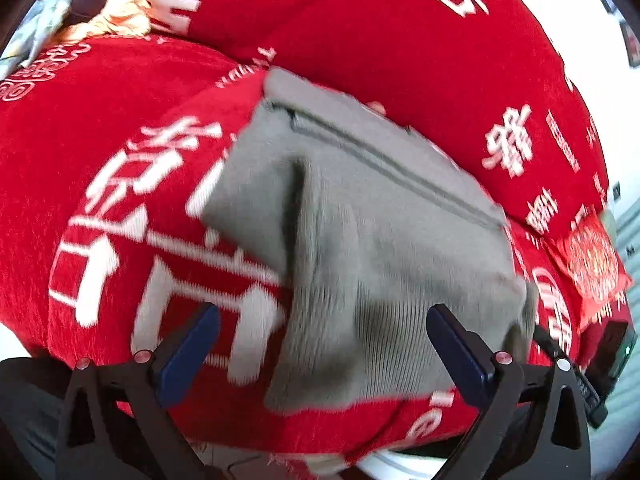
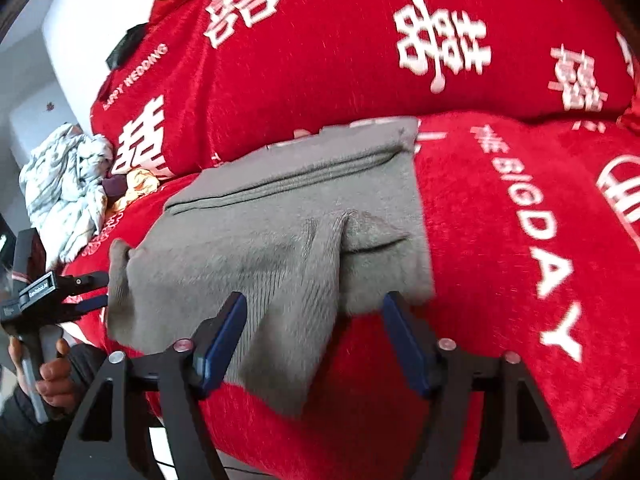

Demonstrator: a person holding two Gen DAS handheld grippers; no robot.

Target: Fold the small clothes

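1. Left gripper [image 1: 323,330] stands spread wide, blue pads clear of the cloth, pinching nothing.
2. The grey garment [image 1: 360,240] lies just ahead of it, folded over, its near edge running between the two fingers and past the right one.
3. A stitched seam [image 1: 392,168] crosses the garment's far part on a slant.
4. Right gripper [image 2: 314,320] is spread too, nothing pinched; the garment's [image 2: 280,240] near corner lies in the gap between its fingers, closer to the left pad.
5. From the right wrist view, the left gripper [image 2: 86,294] shows off to the far left, by the garment's left corner, with the person's hand [image 2: 48,372] wrapped round its handle.
6. The surface is a red cover [image 1: 80,160] with big white characters, plush and rounded; it looks like a sofa seat, though that is hard to tell.
7. Beyond the garment a red backrest [image 2: 340,60] rises, lettered "THE BIG DAY" and "HAPPY WEDDING".
8. Far ahead and left of the right gripper sits a crumpled pale cloth [image 2: 64,192], with an orange patterned piece [image 2: 140,182] beside it.
9. To the right of the left gripper, a red ornate packet [image 1: 592,264] lies at the cover's edge.
10. A white wall [image 2: 88,20] shows behind the backrest.
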